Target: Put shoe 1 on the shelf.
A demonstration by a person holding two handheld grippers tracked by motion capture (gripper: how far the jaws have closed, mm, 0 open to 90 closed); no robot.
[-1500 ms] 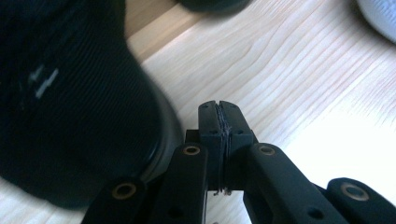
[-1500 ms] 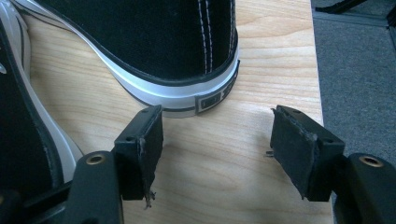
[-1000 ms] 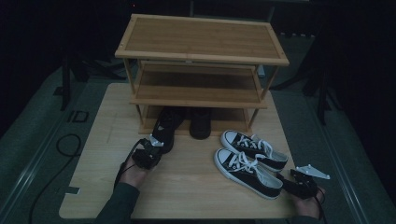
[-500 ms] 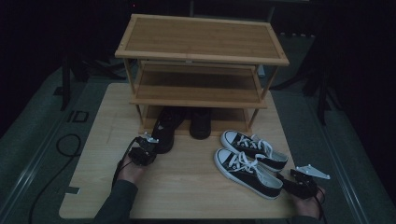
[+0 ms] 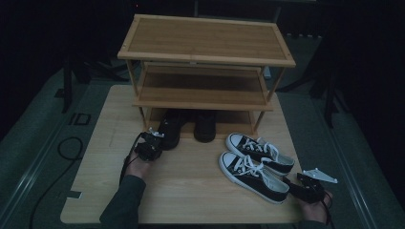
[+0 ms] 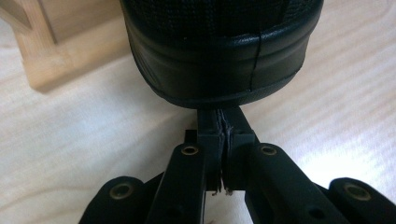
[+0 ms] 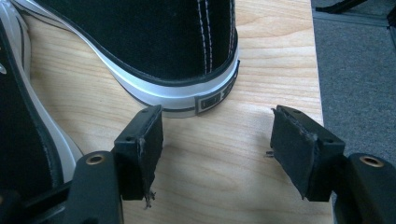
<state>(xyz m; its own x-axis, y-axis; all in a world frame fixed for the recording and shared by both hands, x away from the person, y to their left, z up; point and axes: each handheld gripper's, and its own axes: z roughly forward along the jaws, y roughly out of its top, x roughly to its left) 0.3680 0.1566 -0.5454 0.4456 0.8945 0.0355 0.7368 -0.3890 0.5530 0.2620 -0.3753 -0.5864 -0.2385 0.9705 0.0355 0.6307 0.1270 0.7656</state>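
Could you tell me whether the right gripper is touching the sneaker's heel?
Apart: the right gripper view shows bare table between the open right gripper and the sneaker.

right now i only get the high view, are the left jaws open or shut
Observer: The left gripper is shut, jaws pressed together at the heel of the black shoe.
Operator: holding anything
Observer: Nothing shows between them; the tips sit just below the heel's edge.
Operator: and the right one
Observer: The right gripper is open, bare tabletop between its jaws, the sneaker's heel just ahead.
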